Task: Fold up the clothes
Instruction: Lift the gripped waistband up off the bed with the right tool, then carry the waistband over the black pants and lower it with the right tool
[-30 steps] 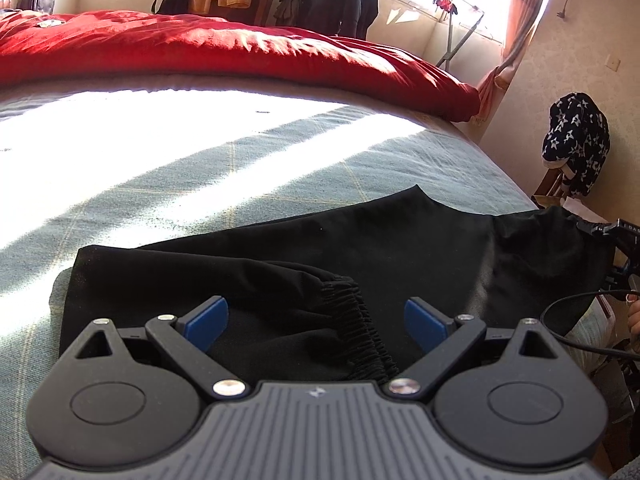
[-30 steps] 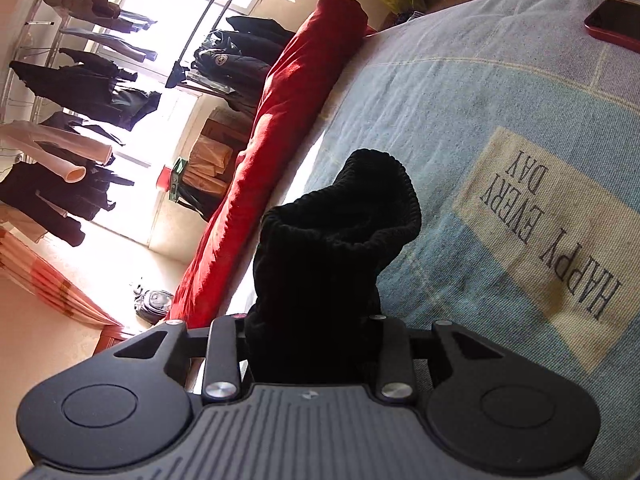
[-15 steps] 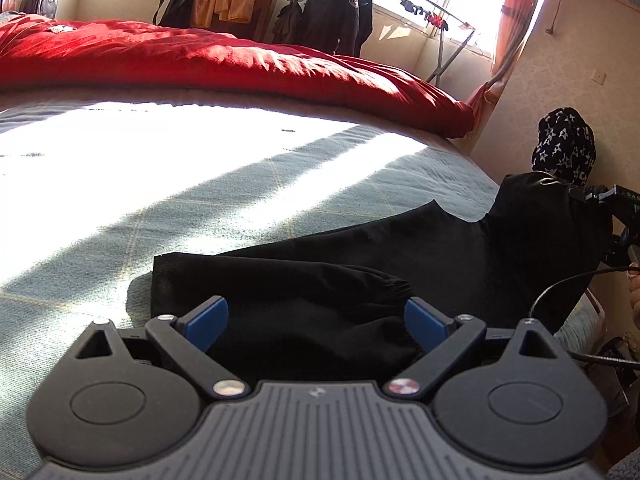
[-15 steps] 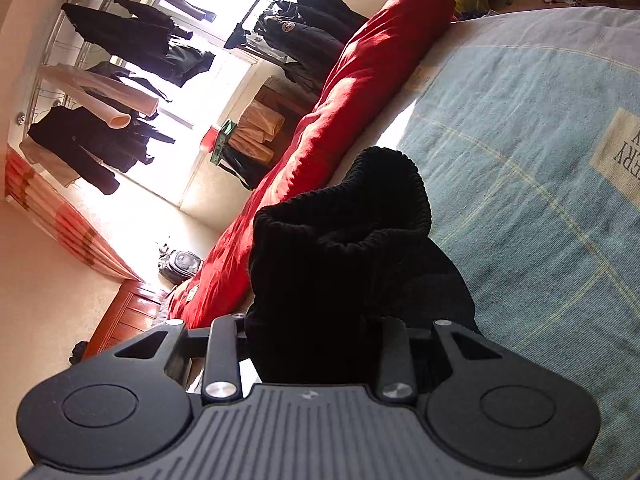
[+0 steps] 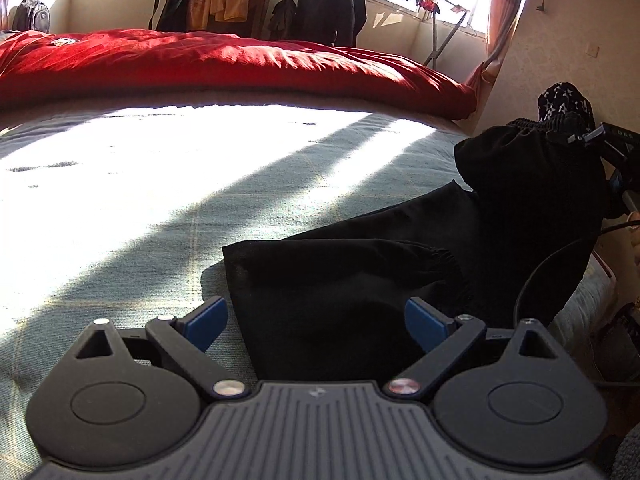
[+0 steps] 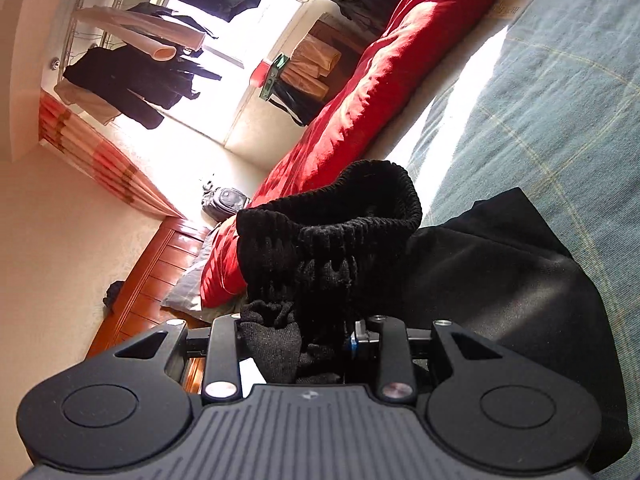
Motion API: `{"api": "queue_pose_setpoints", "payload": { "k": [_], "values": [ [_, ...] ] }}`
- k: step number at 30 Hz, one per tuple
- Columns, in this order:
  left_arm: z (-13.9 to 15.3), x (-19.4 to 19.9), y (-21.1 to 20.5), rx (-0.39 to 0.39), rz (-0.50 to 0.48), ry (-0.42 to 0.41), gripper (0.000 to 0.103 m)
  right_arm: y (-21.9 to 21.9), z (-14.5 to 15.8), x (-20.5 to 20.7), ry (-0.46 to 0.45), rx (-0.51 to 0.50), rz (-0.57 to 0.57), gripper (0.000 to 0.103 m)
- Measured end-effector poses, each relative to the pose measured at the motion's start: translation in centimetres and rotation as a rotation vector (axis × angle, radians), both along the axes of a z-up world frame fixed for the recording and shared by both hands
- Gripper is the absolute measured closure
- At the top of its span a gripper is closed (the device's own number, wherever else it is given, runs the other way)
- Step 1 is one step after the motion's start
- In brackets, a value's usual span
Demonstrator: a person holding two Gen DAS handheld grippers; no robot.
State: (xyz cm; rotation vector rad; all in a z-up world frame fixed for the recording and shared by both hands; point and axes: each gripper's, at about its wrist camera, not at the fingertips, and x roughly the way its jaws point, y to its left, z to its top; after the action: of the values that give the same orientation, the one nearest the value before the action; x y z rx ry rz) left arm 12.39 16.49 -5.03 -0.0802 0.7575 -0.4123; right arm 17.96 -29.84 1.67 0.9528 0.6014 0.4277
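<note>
Mid-fold: the right gripper (image 6: 320,344) clamps the trousers (image 5: 360,280) by the waistband (image 6: 340,216), lifted at 2 o'clock of the gaping, empty left gripper (image 5: 316,320); next, lay it over.

Ahead of my tongs a blue-green bed cover (image 5: 280,184) is lying in bands of sunlight, and a red duvet (image 5: 240,64) is stretching across its far edge. Beyond that, dark jackets (image 5: 328,4) are hanging on a drying rack, with orange cloths (image 5: 218,4) draped to their left. A grey backpack (image 5: 30,14) is sitting far to my left. A star-patterned dark garment (image 5: 564,100) is showing far to my right.
</note>
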Motion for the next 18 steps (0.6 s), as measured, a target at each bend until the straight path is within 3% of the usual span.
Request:
{"api": "queue_pose_setpoints", "payload": {
  "k": [10,18],
  "values": [
    [-0.3,-0.6,2.1,-0.024,0.080,0.008,0.008,5.8,1.2,1.6,-0.004,-0.014,0.180,0.067],
    [-0.4,-0.7,4.2,-0.049,0.171,0.011,0.008,10.0,2.7,1.6,-0.069,-0.162,0.283,0.067]
  ]
}}
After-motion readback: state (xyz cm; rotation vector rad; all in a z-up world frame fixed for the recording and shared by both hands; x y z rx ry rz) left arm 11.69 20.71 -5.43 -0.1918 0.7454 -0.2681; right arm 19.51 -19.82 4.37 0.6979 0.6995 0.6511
